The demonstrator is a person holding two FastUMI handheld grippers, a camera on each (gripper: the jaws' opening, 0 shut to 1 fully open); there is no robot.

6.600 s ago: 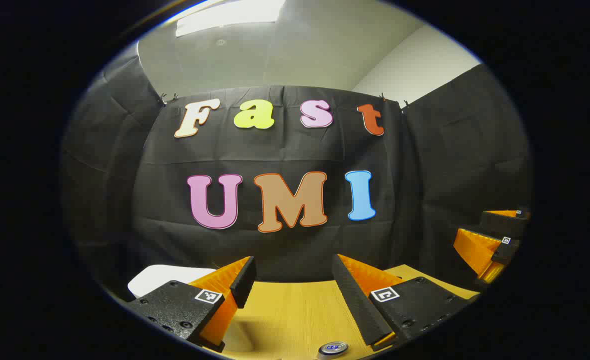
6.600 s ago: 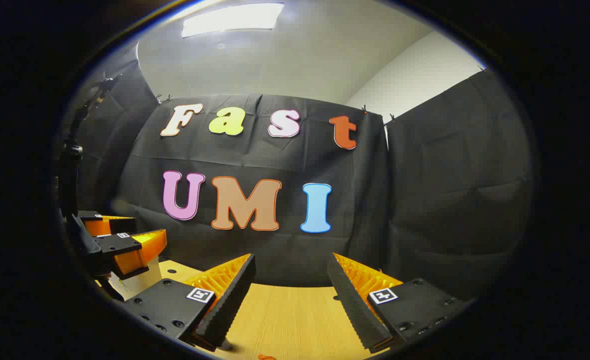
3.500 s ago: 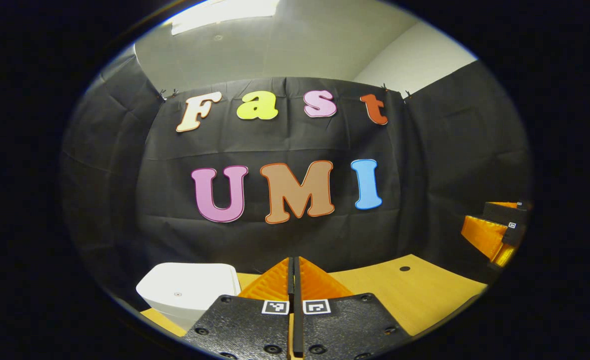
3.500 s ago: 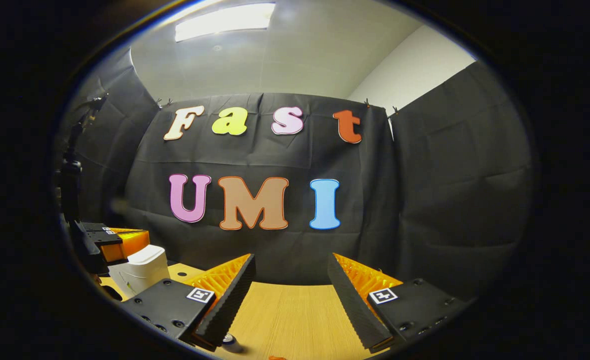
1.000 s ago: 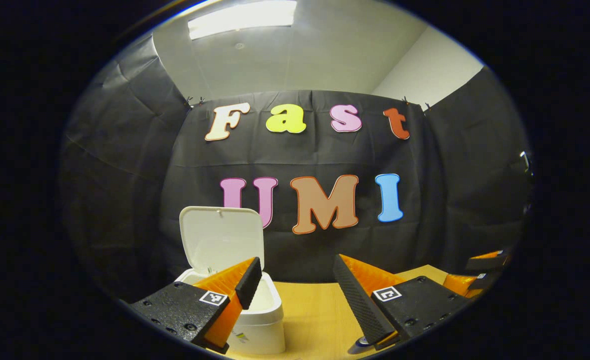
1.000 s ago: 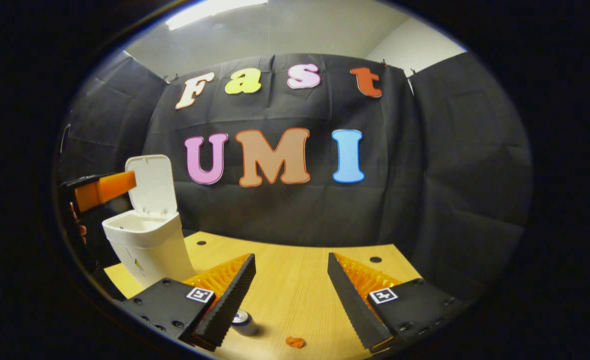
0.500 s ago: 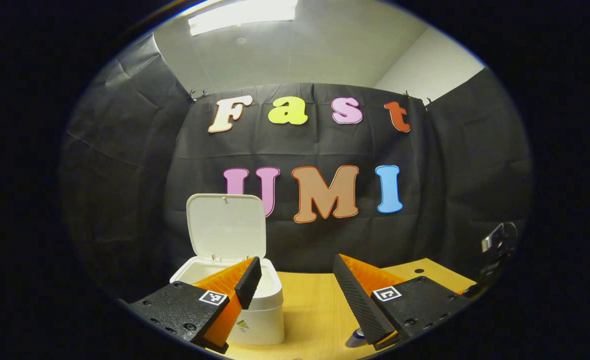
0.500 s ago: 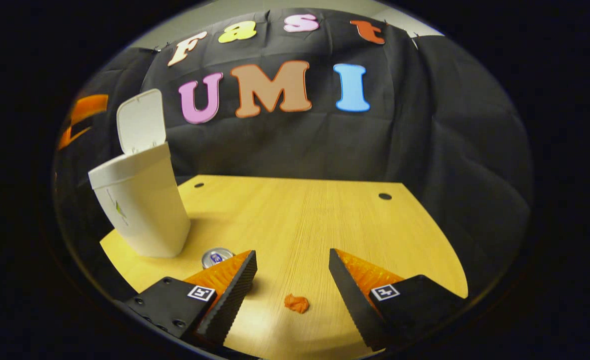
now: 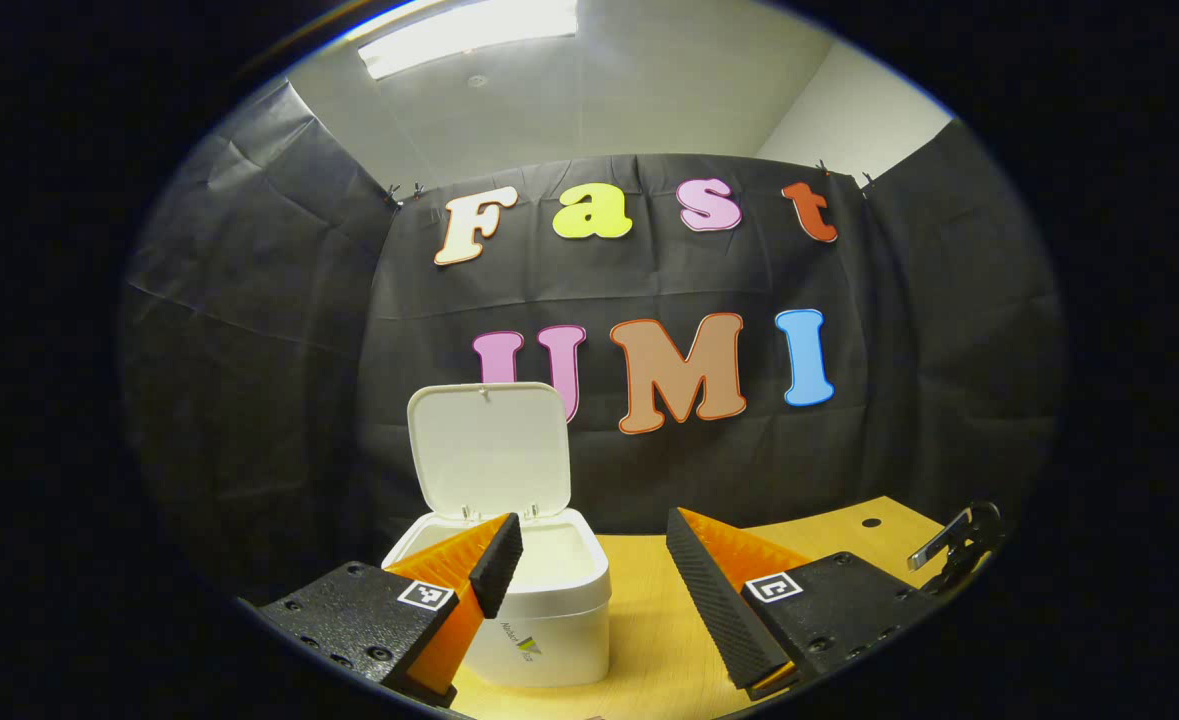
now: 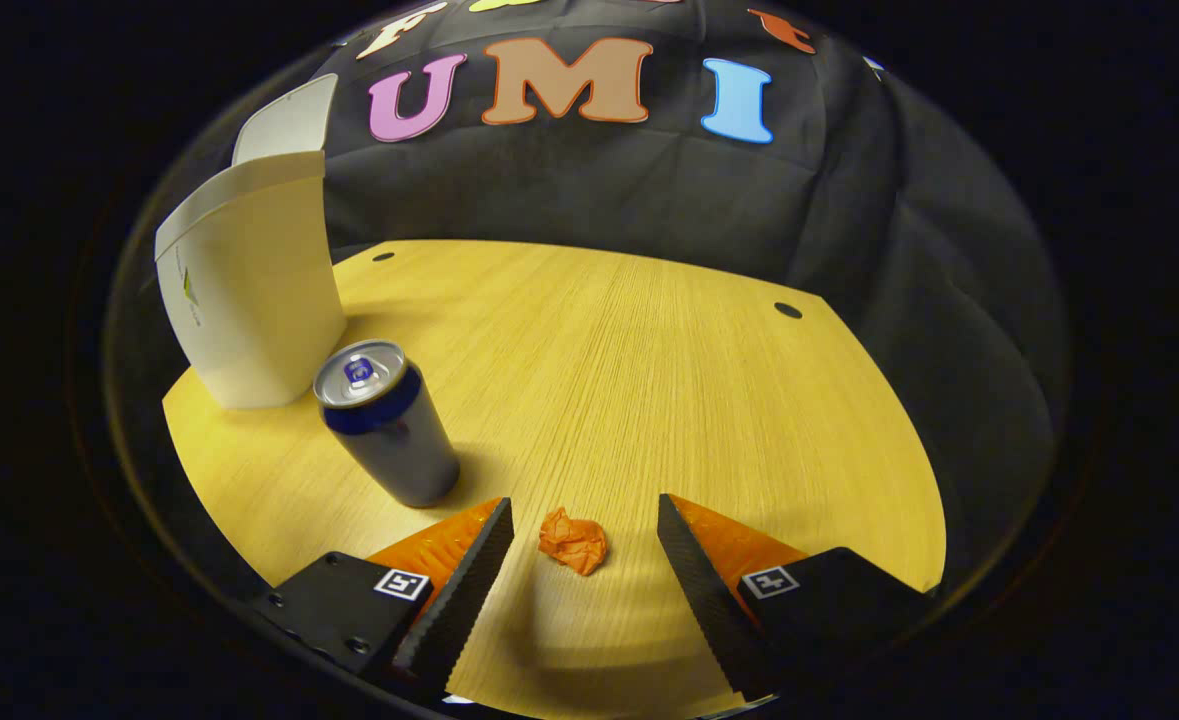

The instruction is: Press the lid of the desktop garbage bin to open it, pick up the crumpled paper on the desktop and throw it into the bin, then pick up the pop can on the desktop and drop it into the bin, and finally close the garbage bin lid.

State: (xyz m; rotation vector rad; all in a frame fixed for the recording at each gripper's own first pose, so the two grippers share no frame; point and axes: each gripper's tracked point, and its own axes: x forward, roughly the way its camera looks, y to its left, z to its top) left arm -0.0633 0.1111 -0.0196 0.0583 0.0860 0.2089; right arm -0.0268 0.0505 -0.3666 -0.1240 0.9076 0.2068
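Tilting down at the table (image 10: 649, 360), the right claw (image 10: 584, 560) is spread wide and empty, so the paper (image 10: 572, 541) lies just ahead between its 2 fingers, ready for a pinch. Ahead to its left stands the can (image 10: 387, 425), beside the bin (image 10: 249, 290). The lid (image 9: 487, 448) is up to receive trash. Held level just before that bin, the left claw (image 9: 589, 580) gapes empty too.
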